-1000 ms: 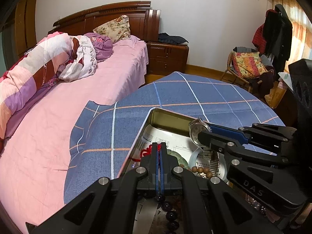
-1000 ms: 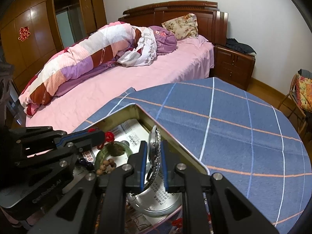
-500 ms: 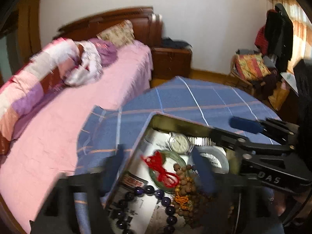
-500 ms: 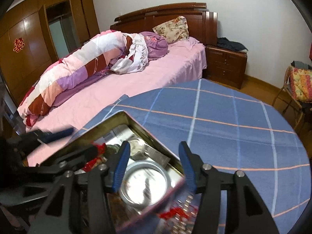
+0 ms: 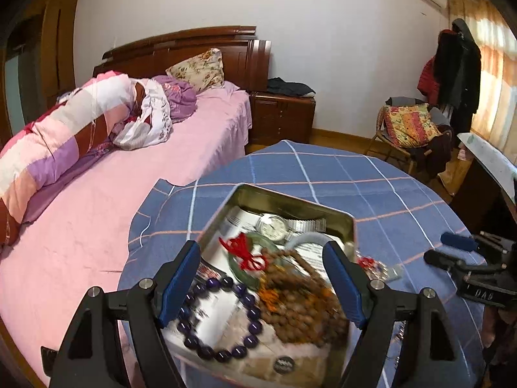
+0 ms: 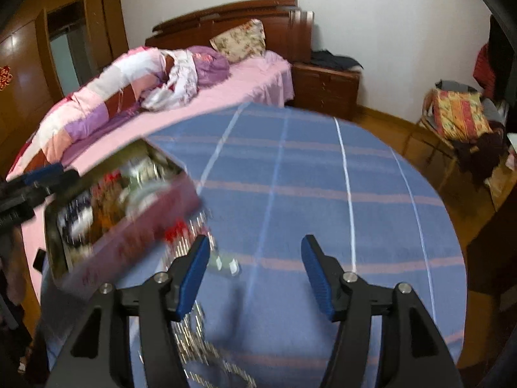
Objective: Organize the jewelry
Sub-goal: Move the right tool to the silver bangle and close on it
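Observation:
An open metal tin [image 5: 290, 199] sits on the blue checked cloth. In it lie a silver watch [image 5: 274, 226], a green bangle with a red tassel [image 5: 245, 253], a pale bangle [image 5: 307, 237], brown beads [image 5: 297, 300] and a purple bead bracelet [image 5: 255, 326]. My left gripper [image 5: 261, 274] hangs wide open above the tin's near end, holding nothing. To the right of the tin [image 6: 129, 226], which is blurred, my right gripper [image 6: 255, 258] is over bare cloth. Its jaws are opening with nothing between them. A silver chain with red beads [image 6: 190, 333] lies on the cloth by its left finger.
The round table [image 6: 307, 177] stands against a pink bed [image 5: 97, 210] on the left. A nightstand [image 5: 284, 116] is behind it, and a chair with cushions [image 5: 410, 126] is at the right. The right gripper [image 5: 444, 248] shows at the right edge of the left wrist view.
The left gripper let go of the purple bracelet, which now lies in the tin, and pulled back. The right gripper released the watch into the tin and swung right over the cloth.

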### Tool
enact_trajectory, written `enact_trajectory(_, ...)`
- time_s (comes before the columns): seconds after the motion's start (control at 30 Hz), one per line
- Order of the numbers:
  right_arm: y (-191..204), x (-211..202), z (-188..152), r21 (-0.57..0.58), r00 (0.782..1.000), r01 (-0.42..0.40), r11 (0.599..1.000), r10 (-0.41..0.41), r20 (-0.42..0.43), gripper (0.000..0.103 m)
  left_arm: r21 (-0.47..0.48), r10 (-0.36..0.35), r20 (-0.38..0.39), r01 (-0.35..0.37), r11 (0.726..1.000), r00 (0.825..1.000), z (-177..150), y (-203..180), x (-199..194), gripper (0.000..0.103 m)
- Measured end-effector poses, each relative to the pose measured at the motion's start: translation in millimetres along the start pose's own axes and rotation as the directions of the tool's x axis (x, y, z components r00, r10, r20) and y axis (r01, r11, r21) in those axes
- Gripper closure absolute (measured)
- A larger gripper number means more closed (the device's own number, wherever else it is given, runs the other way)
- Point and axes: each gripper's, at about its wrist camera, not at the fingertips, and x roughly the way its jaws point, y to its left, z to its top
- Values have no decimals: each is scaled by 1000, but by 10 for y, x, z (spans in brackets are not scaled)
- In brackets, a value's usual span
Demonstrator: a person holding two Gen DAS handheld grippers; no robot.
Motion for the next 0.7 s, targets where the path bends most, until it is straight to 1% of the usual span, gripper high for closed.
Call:
enact_trajectory(0.17, -19, -108, -265, 18, 1000, 3, 1000, -2, -22, 41, 39, -9, 6, 9, 999, 1000, -104, -191, -116, 25)
enact_trajectory(0.27, 10, -164, -355, 2, 1000, -1, 1000, 1, -30, 41, 45, -20, -7, 20, 999, 1000, -184, -257, -138, 25)
enact_trajectory(0.3, 24, -180, -388, -4, 999, -5, 1000, 5, -34, 44, 45, -22, -11, 22, 999, 1000, -213, -279, -145, 25)
enact_trajectory(0.33, 38, -189, -423, -6, 999, -19, 1000, 19, -45, 49, 43, -23, -14, 24, 999, 1000, -235, -295, -150, 25)
enact_trajectory(0.37, 39, -198, -458, -7, 998, -25, 1000, 25, -51, 51, 42, -21, -17, 22, 999, 1000, -256, -311, -157, 25)
enact_trajectory(0.47, 65, -229, -567, -16, 998, -32, 999, 31, -58, 54, 42, -25, -15, 25, 999, 1000, -299, -335, -192, 25)
enact_trajectory(0.53, 79, -245, -615, -18, 997, -43, 999, 42, -61, 58, 44, -24, -18, 25, 999, 1000, -320, -358, -209, 25)
enact_trajectory(0.7, 180, -248, -611, -36, 996, -76, 996, 74, -53, 61, 45, -24, -27, 25, 999, 999, -353, -388, -212, 25)
